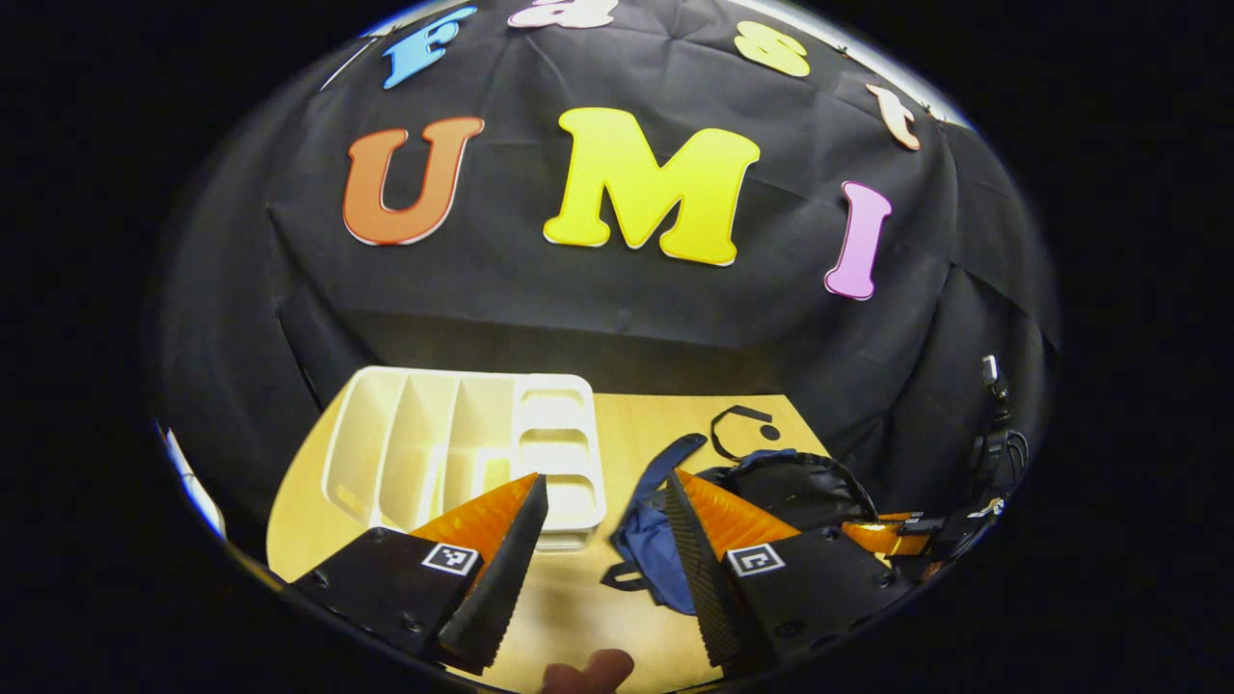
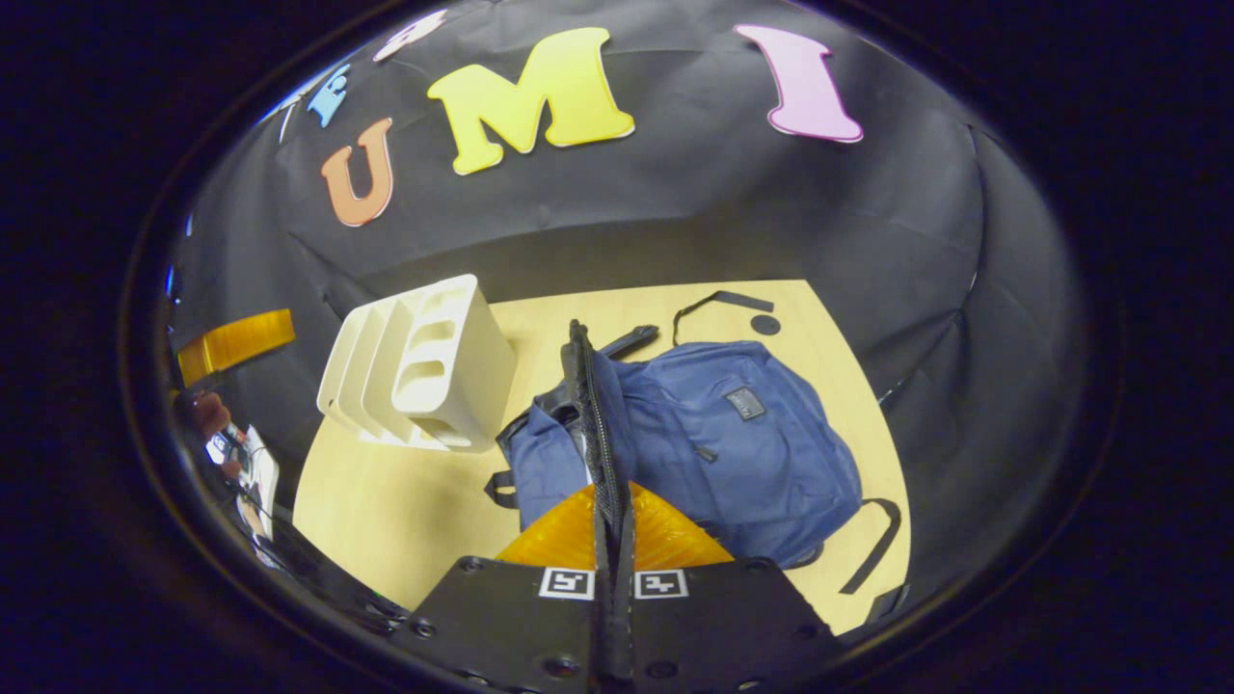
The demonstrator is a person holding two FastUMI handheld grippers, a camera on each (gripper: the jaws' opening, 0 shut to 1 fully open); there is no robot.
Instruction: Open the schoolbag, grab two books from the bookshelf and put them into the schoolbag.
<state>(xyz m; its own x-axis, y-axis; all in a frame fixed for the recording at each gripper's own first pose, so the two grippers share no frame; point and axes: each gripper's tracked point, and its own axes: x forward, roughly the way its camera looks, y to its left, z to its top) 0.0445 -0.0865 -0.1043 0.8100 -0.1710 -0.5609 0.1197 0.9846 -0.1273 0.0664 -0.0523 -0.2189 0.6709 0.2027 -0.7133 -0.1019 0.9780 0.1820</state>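
The blue schoolbag (image 2: 733, 434) lies on the wooden table (image 2: 386, 511) in the right gripper view. My right gripper (image 2: 609, 501) is shut on the zippered edge of the bag's opening (image 2: 590, 405) and holds that edge raised. In the left gripper view my left gripper (image 1: 603, 482) hangs open over the table with nothing between its fingers. It sits between the white bookshelf (image 1: 463, 443) and the schoolbag (image 1: 646, 540). The bookshelf's slots look empty from here. The right gripper (image 1: 901, 535) shows at the far right, beside the bag's lifted dark flap (image 1: 800, 487).
The bookshelf (image 2: 434, 371) stands at the table's back left, close to the bag. A loose black strap (image 2: 713, 304) lies behind the bag near the back edge. Bare tabletop (image 1: 569, 598) lies in front of the shelf. A fingertip (image 1: 588, 670) shows at the bottom edge.
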